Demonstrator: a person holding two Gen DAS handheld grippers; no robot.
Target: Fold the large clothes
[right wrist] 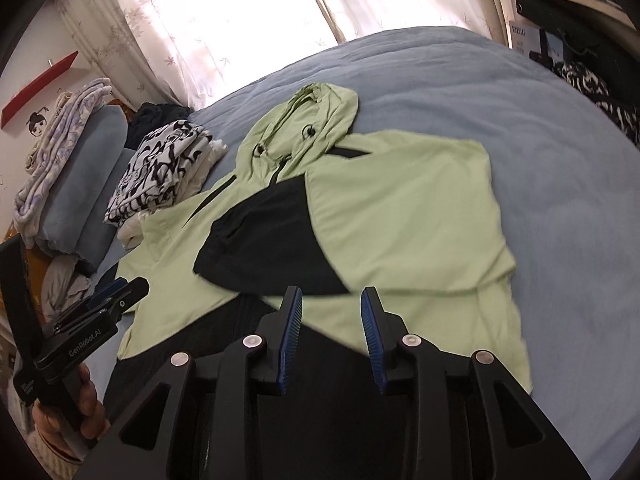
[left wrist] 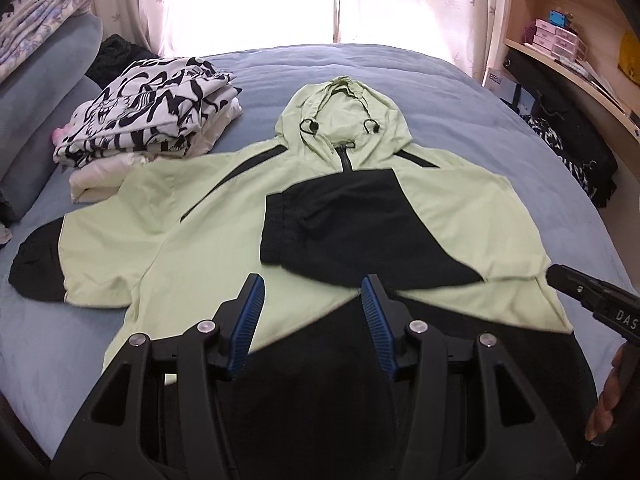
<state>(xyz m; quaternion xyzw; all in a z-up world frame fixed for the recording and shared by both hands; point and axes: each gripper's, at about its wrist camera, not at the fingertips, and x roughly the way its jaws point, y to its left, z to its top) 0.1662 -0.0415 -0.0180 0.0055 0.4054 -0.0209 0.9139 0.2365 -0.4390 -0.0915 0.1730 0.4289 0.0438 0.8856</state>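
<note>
Going left to right in the left wrist view: folded clothes (left wrist: 152, 116) sit upper left, and the green hoodie (left wrist: 200, 232) lies flat mid-frame on the bed (left wrist: 500, 112), hood pointing away. One sleeve (left wrist: 40, 272) is still spread out at far left, nearer the left gripper (left wrist: 312, 300), so I'd guess that's next. Left gripper's jaws are apart and empty; same for the right gripper (right wrist: 330, 308).

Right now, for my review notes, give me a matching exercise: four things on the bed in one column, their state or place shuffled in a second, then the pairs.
1. right sleeve
2. left sleeve
3. hood
4. patterned clothes pile

A. spread out to the side
B. stacked beside the jacket
C. folded across the chest
D. lying flat towards the curtains

Pairs: 1-C, 2-A, 3-D, 4-B
</note>
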